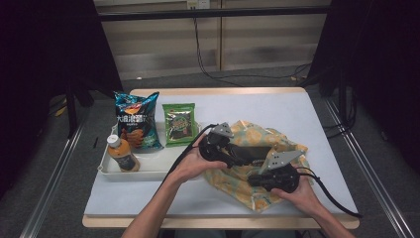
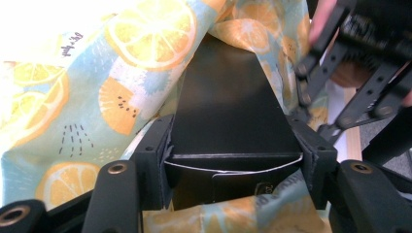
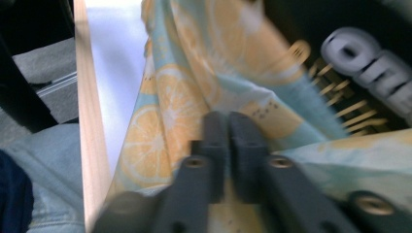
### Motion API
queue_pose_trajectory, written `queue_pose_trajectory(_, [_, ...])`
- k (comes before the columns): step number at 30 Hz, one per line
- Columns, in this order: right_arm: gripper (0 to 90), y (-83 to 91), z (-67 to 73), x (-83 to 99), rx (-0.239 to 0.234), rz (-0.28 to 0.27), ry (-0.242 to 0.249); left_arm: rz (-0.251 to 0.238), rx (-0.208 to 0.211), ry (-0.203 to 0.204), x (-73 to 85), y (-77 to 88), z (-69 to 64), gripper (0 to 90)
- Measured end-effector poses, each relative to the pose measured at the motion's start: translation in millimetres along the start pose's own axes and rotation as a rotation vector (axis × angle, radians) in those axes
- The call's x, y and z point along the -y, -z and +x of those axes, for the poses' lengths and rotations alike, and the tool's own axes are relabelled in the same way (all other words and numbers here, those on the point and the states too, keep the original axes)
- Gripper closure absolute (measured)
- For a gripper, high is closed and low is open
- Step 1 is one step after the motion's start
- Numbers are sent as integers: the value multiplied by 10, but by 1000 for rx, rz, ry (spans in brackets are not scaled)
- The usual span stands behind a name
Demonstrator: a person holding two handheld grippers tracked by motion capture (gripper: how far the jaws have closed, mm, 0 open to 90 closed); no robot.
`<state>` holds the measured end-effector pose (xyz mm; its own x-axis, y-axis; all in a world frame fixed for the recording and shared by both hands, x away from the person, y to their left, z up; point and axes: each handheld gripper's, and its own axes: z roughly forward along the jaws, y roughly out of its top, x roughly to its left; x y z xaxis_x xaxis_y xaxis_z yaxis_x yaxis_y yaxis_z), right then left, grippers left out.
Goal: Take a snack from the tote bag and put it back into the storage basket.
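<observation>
White covering lay over the wood-edged table (image 1: 297, 106), where the lemon-print cloth (image 1: 277, 136) wrapped a black box (image 1: 255, 151) beside a tray (image 1: 106, 166). In the left gripper view, the left gripper (image 2: 233, 150) clamped the box (image 2: 228, 107). In the right gripper view, the right gripper (image 3: 229, 128) had its jaws pressed together above the cloth (image 3: 194, 92); whether they pinched it was unclear.

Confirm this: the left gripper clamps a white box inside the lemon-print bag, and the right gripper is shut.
Wrong colour. The box is black, as the left gripper view shows. The left gripper does clamp it inside the lemon-print bag, and the right gripper is shut.
</observation>
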<state>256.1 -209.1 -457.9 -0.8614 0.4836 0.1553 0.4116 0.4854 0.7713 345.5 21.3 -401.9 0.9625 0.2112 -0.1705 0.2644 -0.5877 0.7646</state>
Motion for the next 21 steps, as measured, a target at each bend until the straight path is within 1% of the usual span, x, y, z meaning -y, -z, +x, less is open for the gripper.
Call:
queue_pose_trajectory(1, [900,-10,-2,6,-10,5,-4,2,-2,-4,-9,17,4,435])
queue_pose_trajectory(3, [900,-23,-7,20,-11,5,-14,-15,4,6,-10,30,10,434])
queue_pose_trajectory(4, [900,-28,-10,31,-17,10,-17,-11,-1,4,-12,38,14,434])
queue_pose_trajectory(5, [900,-27,-8,42,-11,17,-14,-13,-1,13,-8,34,15,434])
queue_pose_trajectory(6, [900,-5,-5,44,-6,13,-12,-10,0,15,-3,27,25,434])
queue_pose_trajectory(7, [900,32,-18,38,-8,-6,-19,-6,0,22,6,10,27,434])
queue_pose_trajectory(8, [895,78,-30,27,-6,-32,-25,11,-7,15,7,-3,25,434])
queue_pose_trajectory(9, [809,127,-39,15,-5,-62,-32,5,-5,11,13,-19,22,434])
queue_pose_trajectory(10, [724,174,-46,3,-4,-85,-42,11,-7,10,9,-20,18,434])
queue_pose_trajectory(11, [677,222,-45,-11,9,-105,-45,6,-8,18,6,-24,11,434])
queue_pose_trajectory(12, [656,268,-36,-24,12,-125,-44,5,-6,18,4,-26,8,434])
queue_pose_trajectory(14, [567,337,-29,-41,31,-155,-44,6,-7,9,5,-29,6,434])
queue_pose_trajectory(15, [552,356,-38,-47,42,-170,-55,9,-7,7,5,-29,6,433])
queue_pose_trajectory(16, [530,365,-45,-53,60,-176,-55,9,-6,9,4,-30,6,434])
queue_pose_trajectory(17, [488,360,-54,-57,80,-178,-53,11,-7,8,4,-30,7,433])
queue_pose_trajectory(18, [476,345,-72,-61,89,-178,-57,18,-6,4,2,-27,8,433])
queue_pose_trajectory(20, [471,294,-94,-66,93,-161,-52,20,-10,6,1,-30,6,432])
queue_pose_trajectory(21, [473,262,-105,-60,76,-152,-47,27,-21,12,-1,-31,4,432])
